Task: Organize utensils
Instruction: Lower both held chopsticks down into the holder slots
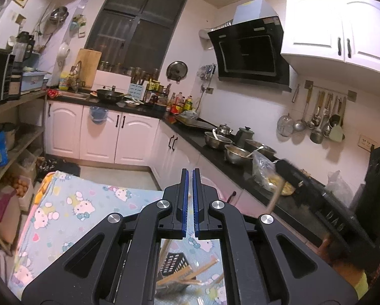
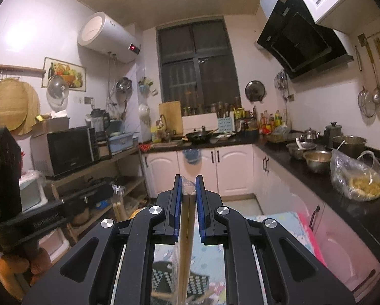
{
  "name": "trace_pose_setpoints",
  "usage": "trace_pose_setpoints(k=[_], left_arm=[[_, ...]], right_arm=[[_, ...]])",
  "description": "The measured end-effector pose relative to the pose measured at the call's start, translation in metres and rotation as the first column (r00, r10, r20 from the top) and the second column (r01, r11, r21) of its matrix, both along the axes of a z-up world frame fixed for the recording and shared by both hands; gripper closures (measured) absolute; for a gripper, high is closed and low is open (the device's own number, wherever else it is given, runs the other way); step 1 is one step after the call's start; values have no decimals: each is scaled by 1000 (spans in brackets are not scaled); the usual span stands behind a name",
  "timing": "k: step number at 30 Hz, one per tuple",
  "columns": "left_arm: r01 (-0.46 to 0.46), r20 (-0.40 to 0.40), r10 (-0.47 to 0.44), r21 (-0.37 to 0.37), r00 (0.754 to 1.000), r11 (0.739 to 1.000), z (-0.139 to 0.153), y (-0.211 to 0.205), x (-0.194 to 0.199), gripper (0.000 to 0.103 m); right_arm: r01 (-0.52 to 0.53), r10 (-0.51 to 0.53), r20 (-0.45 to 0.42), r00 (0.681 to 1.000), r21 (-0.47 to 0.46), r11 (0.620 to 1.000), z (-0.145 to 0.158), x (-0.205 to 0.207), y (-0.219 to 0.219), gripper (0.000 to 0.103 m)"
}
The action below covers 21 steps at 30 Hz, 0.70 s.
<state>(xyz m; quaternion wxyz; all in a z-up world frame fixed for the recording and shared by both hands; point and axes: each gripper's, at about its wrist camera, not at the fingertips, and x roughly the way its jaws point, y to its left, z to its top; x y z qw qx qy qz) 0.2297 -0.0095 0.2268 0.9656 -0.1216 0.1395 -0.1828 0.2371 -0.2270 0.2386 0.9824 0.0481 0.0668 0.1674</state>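
**Operator:** Report the state of both claws.

**Technician:** The left gripper is clenched, blue pads almost together, and nothing is visible between them. The right gripper is clenched on a pair of wooden chopsticks in a clear plastic sleeve. The sticks run lengthwise between the pads, and the sleeve end protrudes just past the fingertips.

**Operator:** Where are the remaining utensils?

**Technician:** Near and below, on the cartoon-print cloth. More chopsticks lie loose beside a black perforated holder, seen only through the gap in the gripper frame.

**Operator:** Handling characteristics?

**Technician:** Probably light, stiff and narrow. The sleeve is likely slippery, so the sticks may slide along the pads or pivot if gripped near one end. Recommended hold: mid-length, both sticks parallel between the pads, tips aligned before lowering into the holder.
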Motion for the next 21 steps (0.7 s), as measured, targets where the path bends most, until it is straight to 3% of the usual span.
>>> trace_pose_setpoints(k=[8,21], left_arm=[[-18,-25,17,-27,1000,999,-23,-1,22,103],[-21,-44,20,-20,999,1000,-59,-7,33,103]], right_arm=[[37,-37,24,999,0,999,-8,27,-2,92],[25,-25,0,1000,6,1000,-66,57,8,92]])
